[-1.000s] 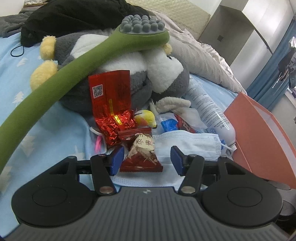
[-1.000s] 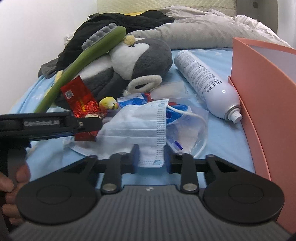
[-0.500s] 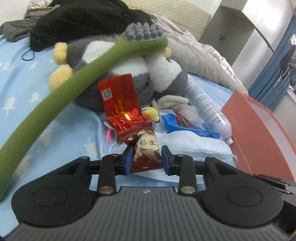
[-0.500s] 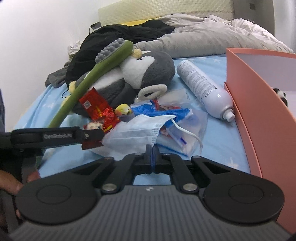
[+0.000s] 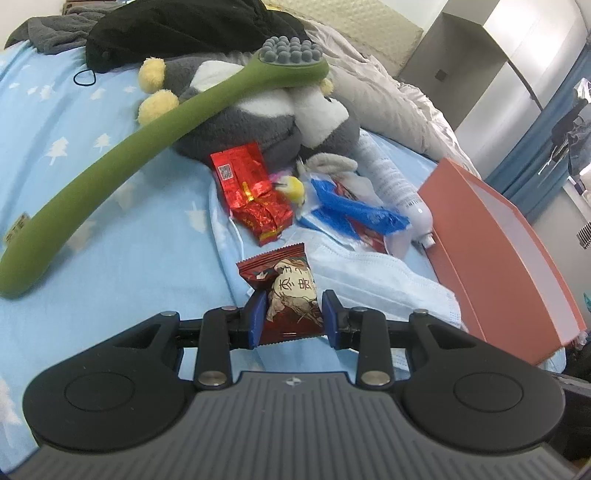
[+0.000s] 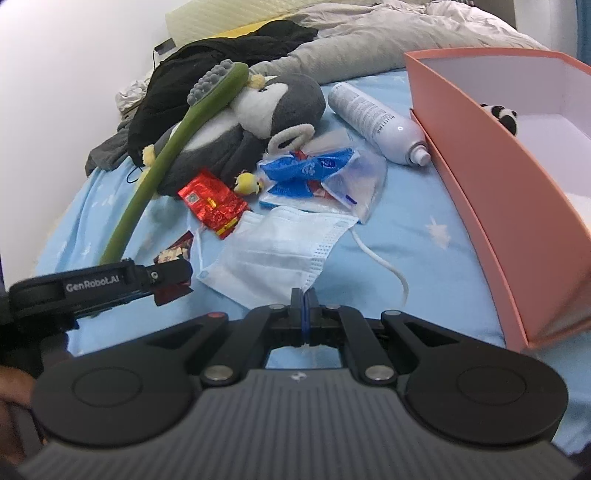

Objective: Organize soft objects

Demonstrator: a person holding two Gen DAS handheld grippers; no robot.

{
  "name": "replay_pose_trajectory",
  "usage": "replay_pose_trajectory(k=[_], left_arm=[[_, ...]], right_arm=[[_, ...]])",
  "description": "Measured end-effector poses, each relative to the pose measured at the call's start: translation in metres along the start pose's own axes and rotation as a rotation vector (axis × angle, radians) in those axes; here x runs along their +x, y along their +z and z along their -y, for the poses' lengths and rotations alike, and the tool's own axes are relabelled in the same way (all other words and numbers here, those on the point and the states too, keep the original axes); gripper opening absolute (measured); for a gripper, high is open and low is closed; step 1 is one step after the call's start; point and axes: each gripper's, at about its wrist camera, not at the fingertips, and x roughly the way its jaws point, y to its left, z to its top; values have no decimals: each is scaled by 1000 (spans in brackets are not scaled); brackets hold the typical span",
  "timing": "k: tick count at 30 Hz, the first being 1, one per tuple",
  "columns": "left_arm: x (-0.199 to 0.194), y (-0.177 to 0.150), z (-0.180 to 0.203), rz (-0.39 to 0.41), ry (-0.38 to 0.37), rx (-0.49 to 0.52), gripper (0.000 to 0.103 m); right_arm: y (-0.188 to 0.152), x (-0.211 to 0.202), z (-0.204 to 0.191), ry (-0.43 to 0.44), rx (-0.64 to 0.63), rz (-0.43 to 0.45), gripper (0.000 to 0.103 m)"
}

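My left gripper [image 5: 293, 316] is shut on a dark red snack packet [image 5: 290, 291] and holds it above the blue bedsheet; it also shows in the right wrist view [image 6: 173, 275]. My right gripper [image 6: 304, 299] is shut on the near edge of a light blue face mask [image 6: 273, 254], which is partly lifted; the mask also shows in the left wrist view [image 5: 384, 284]. A grey and white plush penguin [image 6: 258, 110] lies behind with a green massage stick [image 5: 147, 147] across it. The orange box [image 6: 509, 158] at right holds a small panda plush [image 6: 500, 114].
A shiny red foil packet [image 5: 255, 195], a small yellow chick toy [image 6: 248, 183], blue plastic wrappers [image 6: 310, 170] and a white spray bottle [image 6: 376, 122] lie between penguin and box. Black clothing [image 5: 177, 33] and a grey duvet [image 6: 369, 33] lie at the back.
My left gripper closed on the dark red packet and lifted it back from the pile. My right gripper closed on the mask's edge and pulled it up and back.
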Motion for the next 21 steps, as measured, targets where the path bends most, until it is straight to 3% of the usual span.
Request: replay_pose_trajectory(k=[11, 16, 17, 18, 20, 21], left_arm=[[-26, -17, 1, -34, 15, -21, 38], [-36, -17, 3, -28, 18, -16, 38], [-38, -17, 4, -25, 18, -13, 38], [-39, -17, 5, -23, 18, -9, 38], [-42, -17, 7, -25, 16, 1, 38], [-43, -17, 8, -24, 16, 7, 38]], right_arm=[[-24, -29, -16, 17, 24, -78, 6], [-29, -36, -28, 10, -55, -105, 7], [-29, -37, -29, -4, -69, -108, 12], [-29, -38, -29, -27, -78, -109, 27], [-30, -43, -26, -50, -73, -101, 49], [-31, -48, -24, -46, -69, -89, 48]])
